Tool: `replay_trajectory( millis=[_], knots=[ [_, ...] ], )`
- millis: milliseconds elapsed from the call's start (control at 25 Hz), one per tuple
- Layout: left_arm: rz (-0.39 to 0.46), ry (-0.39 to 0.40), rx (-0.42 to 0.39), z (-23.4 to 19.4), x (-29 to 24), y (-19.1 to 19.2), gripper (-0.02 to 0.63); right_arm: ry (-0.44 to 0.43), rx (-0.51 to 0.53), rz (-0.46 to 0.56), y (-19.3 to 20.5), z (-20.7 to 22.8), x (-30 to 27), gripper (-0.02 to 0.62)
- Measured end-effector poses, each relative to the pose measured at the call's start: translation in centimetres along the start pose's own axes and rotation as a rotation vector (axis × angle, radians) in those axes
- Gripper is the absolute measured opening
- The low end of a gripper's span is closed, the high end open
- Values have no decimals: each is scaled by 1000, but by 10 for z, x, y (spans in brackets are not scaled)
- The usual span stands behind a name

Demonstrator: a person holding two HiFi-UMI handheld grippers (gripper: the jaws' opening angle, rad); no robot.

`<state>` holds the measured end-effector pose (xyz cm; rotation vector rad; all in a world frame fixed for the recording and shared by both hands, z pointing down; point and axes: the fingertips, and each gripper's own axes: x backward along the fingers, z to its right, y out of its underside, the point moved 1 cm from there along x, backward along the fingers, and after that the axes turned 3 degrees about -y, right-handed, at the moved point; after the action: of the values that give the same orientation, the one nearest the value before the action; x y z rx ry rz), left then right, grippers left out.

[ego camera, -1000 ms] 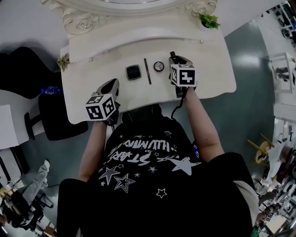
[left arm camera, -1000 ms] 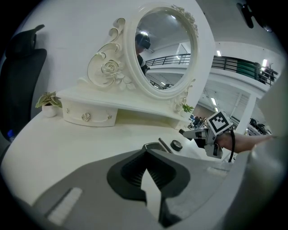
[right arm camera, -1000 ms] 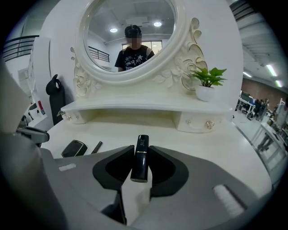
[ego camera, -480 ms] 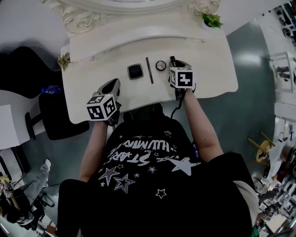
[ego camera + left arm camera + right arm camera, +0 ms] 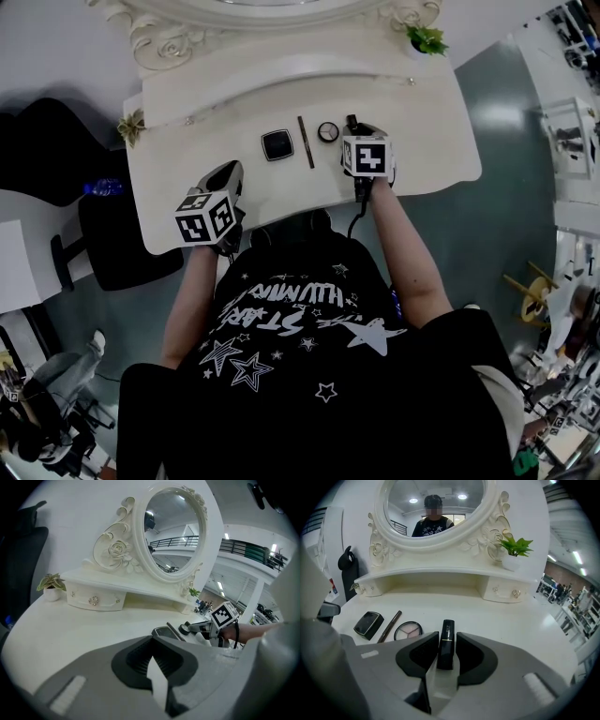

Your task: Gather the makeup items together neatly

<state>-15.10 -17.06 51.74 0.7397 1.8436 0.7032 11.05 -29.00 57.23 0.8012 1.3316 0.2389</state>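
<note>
On the white dressing table lie a black square compact, a thin brown pencil and a round eyeshadow pan, side by side in a row. My right gripper hovers just right of the pan, shut on a black lipstick tube that points toward the mirror. In the right gripper view the compact, the pencil and the pan sit to the lipstick's left. My left gripper rests near the table's front edge, shut with nothing in it.
An ornate oval mirror stands on a raised shelf with small drawers at the back. Small potted plants sit at both back corners. A black chair stands left of the table.
My right gripper has sunk a little with the lipstick and come closer to the round pan. The left gripper has stayed where it was.
</note>
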Motion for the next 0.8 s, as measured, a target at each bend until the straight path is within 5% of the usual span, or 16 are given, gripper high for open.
replay_trajectory(
  millis=[400, 800],
  knots=[
    [32, 46, -3, -21, 17, -10, 2, 36, -36, 68, -17, -7, 28, 294],
    [31, 62, -25, -71, 53, -5, 2, 8, -40, 130, -17, -74, 51, 410]
  ],
)
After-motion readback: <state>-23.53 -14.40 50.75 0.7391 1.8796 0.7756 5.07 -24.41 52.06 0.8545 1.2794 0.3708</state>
